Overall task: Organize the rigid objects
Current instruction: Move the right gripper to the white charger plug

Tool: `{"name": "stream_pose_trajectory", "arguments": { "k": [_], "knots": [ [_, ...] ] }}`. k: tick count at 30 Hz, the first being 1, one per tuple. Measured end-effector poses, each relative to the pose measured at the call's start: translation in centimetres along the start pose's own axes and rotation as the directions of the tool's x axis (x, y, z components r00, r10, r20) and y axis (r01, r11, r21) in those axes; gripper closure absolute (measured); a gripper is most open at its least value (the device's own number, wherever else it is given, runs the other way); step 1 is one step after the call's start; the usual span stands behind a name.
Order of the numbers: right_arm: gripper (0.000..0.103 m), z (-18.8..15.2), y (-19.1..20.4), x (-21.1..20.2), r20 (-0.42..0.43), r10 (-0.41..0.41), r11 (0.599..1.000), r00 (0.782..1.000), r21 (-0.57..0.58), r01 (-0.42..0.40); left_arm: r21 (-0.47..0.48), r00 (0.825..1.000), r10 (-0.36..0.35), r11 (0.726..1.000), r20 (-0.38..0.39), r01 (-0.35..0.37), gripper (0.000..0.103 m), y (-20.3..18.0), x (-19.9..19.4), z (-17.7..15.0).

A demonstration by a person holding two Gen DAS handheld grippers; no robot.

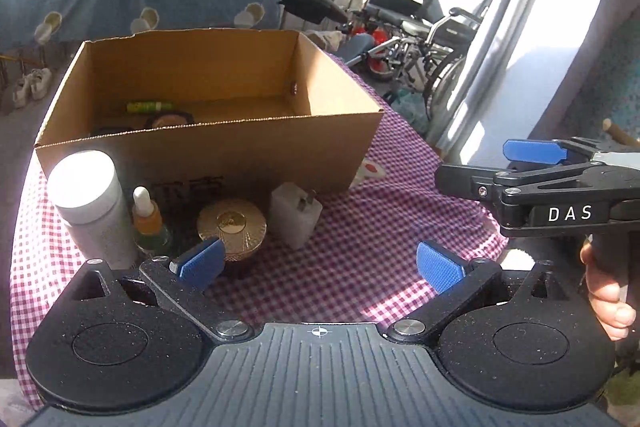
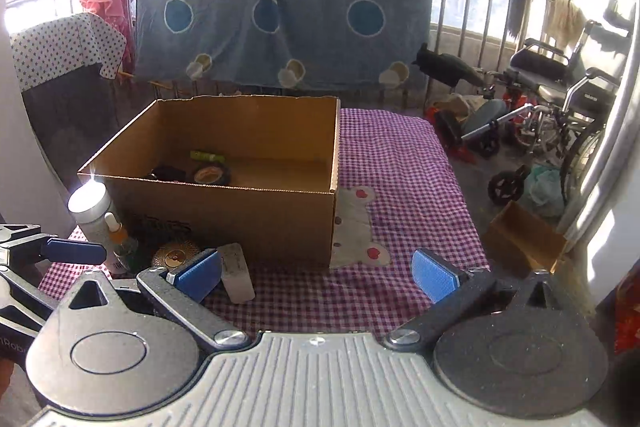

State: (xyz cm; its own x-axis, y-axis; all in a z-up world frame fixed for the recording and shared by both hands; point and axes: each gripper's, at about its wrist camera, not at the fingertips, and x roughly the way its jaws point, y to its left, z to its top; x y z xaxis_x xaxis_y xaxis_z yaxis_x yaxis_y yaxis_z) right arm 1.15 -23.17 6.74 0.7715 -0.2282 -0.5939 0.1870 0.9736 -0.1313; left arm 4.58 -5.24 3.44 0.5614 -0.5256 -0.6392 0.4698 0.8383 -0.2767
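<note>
An open cardboard box (image 1: 224, 163) (image 2: 240, 211) stands on a checked cloth and holds a green tube (image 1: 150, 106) (image 2: 207, 157) and a round compact (image 1: 172, 120) (image 2: 212, 174). In front of it stand a white bottle (image 1: 90, 203) (image 2: 92, 211), a dropper bottle (image 1: 147, 219) (image 2: 117, 231), a gold-lidded jar (image 1: 232, 227) (image 2: 176, 257) and a white plug adapter (image 1: 295, 217) (image 2: 238, 273). My left gripper (image 1: 320, 265) is open and empty, just short of the jar. My right gripper (image 2: 318, 277) is open and empty, its left pad (image 2: 200, 275) beside the adapter.
The red-and-white checked cloth (image 1: 360, 227) (image 2: 400, 179) covers the table. A wheelchair (image 1: 432, 27) (image 2: 560, 99) and a small bike stand at the right beyond it. A blue patterned blanket (image 2: 280, 15) hangs on a railing behind. A small cardboard box (image 2: 524, 239) lies on the floor, right.
</note>
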Motion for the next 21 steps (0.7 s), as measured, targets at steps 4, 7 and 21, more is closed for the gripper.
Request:
{"name": "stream_pose_trajectory", "arguments": {
  "k": [4, 7, 21],
  "knots": [
    [0.000, -0.4, 0.9, 0.0, 0.008, -0.018, 0.997, 1.000, -0.073, 0.018, 0.020, 0.997, -0.044, 0.999, 0.066, 0.042, 0.000, -0.2, -0.3, -1.0],
    [0.000, -0.9, 0.4, -0.2, 0.060, -0.017, 0.998, 0.998, -0.064, 0.020, 0.094, 0.995, -0.027, 0.995, 0.091, 0.019, 0.000, -1.1, 0.0, -1.3],
    [0.017, -1.6, -3.3, 6.7, 0.068, 0.382, 0.865, 0.922, 0.326, -0.383, 0.257, 0.992, 0.083, 0.961, 0.095, -0.105, 0.006, -3.2, 3.8, -3.3]
  ]
}}
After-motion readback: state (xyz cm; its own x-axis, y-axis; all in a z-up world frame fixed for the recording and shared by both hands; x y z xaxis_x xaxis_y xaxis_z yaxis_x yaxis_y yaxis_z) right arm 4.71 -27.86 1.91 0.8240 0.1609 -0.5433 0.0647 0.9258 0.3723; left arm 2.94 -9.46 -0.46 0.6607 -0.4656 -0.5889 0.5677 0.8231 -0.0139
